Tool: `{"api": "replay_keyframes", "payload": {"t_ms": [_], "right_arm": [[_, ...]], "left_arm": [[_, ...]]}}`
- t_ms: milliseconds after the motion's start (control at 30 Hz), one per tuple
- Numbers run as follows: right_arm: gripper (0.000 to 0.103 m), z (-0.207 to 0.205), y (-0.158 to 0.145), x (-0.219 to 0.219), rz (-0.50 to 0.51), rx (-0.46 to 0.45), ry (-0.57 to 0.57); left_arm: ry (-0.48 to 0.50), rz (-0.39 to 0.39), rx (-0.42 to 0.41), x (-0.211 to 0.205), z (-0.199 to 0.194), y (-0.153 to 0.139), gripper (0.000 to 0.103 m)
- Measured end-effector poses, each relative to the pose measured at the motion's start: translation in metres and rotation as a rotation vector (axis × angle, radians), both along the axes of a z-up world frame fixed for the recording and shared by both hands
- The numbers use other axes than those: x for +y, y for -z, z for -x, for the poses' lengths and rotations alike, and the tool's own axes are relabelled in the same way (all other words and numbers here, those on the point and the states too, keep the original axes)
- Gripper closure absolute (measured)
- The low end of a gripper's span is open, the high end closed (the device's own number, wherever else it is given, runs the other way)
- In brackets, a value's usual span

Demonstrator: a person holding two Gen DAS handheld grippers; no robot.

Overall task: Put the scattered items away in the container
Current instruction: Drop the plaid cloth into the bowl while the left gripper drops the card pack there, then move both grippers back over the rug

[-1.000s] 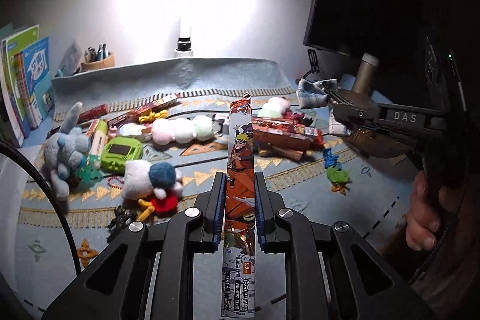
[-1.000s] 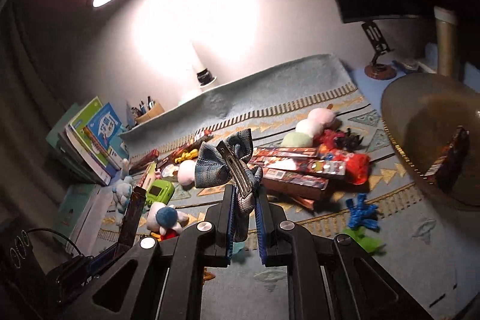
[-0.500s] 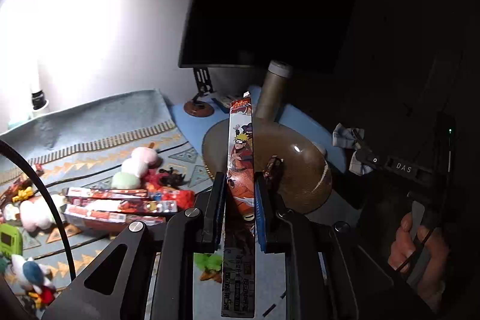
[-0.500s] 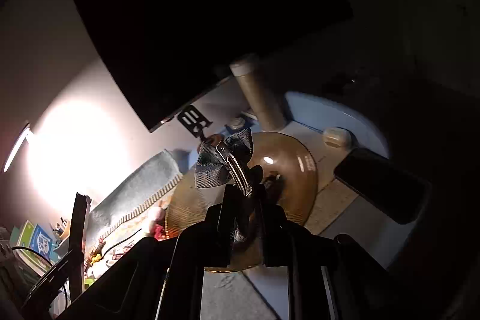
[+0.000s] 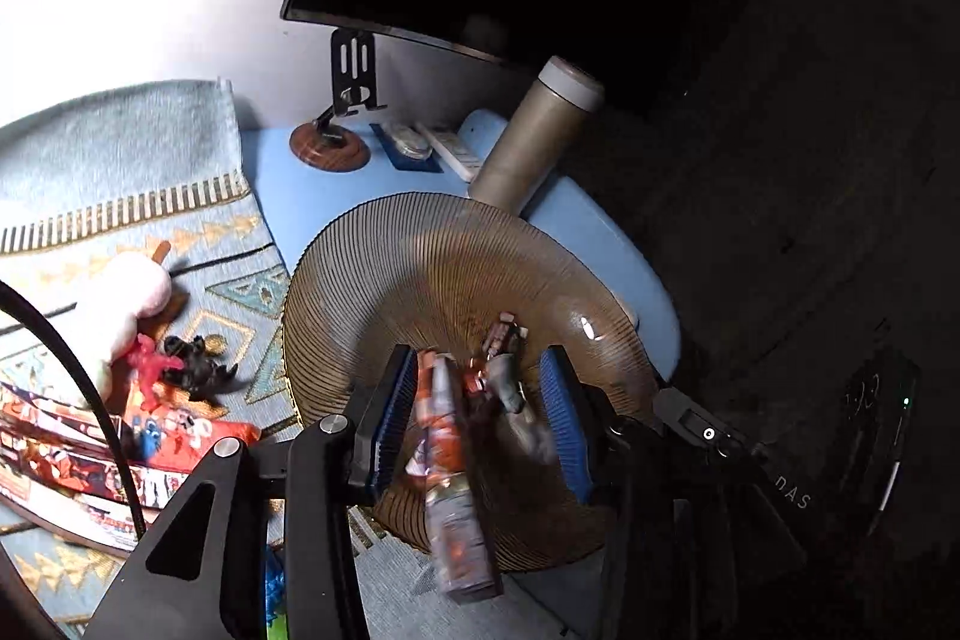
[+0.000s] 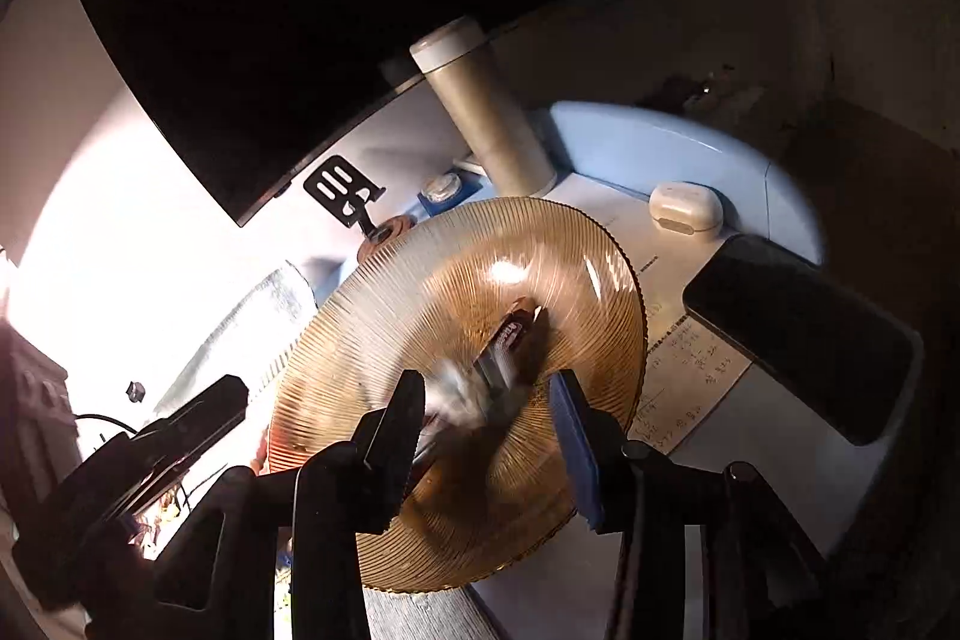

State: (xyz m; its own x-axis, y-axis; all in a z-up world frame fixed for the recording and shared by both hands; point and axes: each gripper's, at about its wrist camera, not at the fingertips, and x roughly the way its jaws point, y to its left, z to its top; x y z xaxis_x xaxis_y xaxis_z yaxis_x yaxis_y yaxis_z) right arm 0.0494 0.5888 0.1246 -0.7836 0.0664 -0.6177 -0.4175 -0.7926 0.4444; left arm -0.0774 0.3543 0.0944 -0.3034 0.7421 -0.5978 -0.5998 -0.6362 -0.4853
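Note:
An amber ribbed glass plate (image 5: 420, 268) lies on the blue desk, holding a small dark snack bar (image 5: 504, 334). My left gripper (image 5: 480, 400) hovers over the plate's near side with its jaws opening. The long cartoon packet (image 5: 450, 466) slips loose between them, blurred, touching neither pad firmly. In the right wrist view my right gripper (image 6: 489, 412) hangs over the same plate (image 6: 420, 292), jaws opening too. The grey bow hair clip (image 6: 456, 394) drops blurred between its pads, beside the snack bar (image 6: 510, 334). The left gripper's body (image 6: 198, 418) shows at the left.
A patterned rug left of the plate carries red and black figures (image 5: 180, 370), snack packets (image 5: 90, 460) and a plush (image 5: 132, 298). A tall flask (image 5: 534, 130) and a monitor stand behind the plate. A phone (image 6: 798, 334), an earbud case (image 6: 684, 208) and a paper sheet (image 6: 690, 364) lie to its right.
Both grippers swung right from over the rug to above the amber plate. Both were shut, on the packet and the bow clip; now their jaws stand apart and both items are falling.

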Motion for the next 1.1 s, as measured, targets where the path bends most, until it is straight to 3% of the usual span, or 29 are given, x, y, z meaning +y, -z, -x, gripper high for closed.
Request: {"api": "replay_keyframes", "payload": {"t_ms": [333,633,867,1100], "right_arm": [[0.061,-0.011,-0.003,-0.006,0.061,0.021,-0.025],[0.061,-0.025,-0.023,-0.047,0.035,0.055,-0.111],[0.060,-0.025,-0.029,-0.107,-0.007,0.070,-0.234],[0.060,-0.009,-0.003,-0.198,-0.009,0.012,-0.450]], "left_arm": [[-0.063,-0.013,0.005,-0.043,-0.013,-0.007,0.063],[-0.102,-0.031,0.017,-0.093,-0.046,-0.019,0.063],[-0.198,-0.032,0.028,-0.161,-0.077,-0.014,0.060],[-0.357,-0.016,0.001,-0.258,-0.105,0.011,0.051]]}}
